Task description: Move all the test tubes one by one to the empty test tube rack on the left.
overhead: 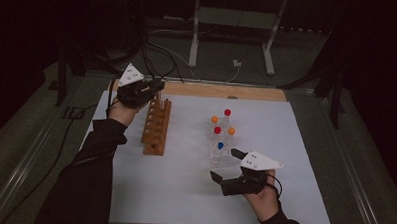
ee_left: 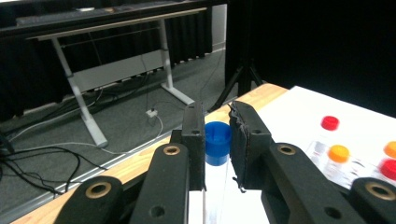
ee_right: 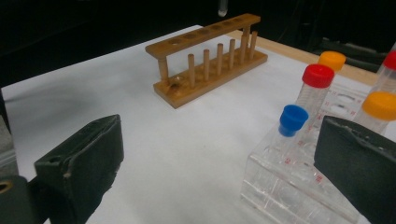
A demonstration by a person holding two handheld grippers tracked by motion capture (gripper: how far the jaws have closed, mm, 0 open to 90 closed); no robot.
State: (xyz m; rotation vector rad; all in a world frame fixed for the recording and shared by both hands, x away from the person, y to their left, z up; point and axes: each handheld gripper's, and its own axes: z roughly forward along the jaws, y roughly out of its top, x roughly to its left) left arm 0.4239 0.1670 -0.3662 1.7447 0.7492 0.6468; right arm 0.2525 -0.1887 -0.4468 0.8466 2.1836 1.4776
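Item 1. Left gripper (ee_left: 217,140): jaws clamped on a blue-capped tube (ee_left: 217,142), gripped just under the cap, clear body hanging below. Raised over the far end of the wooden rack (overhead: 156,128); seen from the right gripper view, tube's rounded tip (ee_right: 223,6) suspended above the rack's end hole. Judged: held upright and high so the tip can line up with a hole before lowering.

Item 2. Right gripper (overhead: 226,167): jaws wide apart, nothing between them. Parked low at the near side of the clear plastic rack (ee_right: 299,186), presumably ready for the next pick.

Item 3. Clear plastic rack: centre-right on the white sheet (overhead: 285,145). Contents: two red-capped tubes (ee_right: 314,88), two orange-capped tubes (ee_right: 376,111), one blue-capped tube in rack (ee_right: 292,122). Caps up, easy to grasp from the side.

Item 4. Wooden rack: left of centre, long axis running away from the person, holes apparently all vacant. Well apart from the clear rack, leaving room for both hands.
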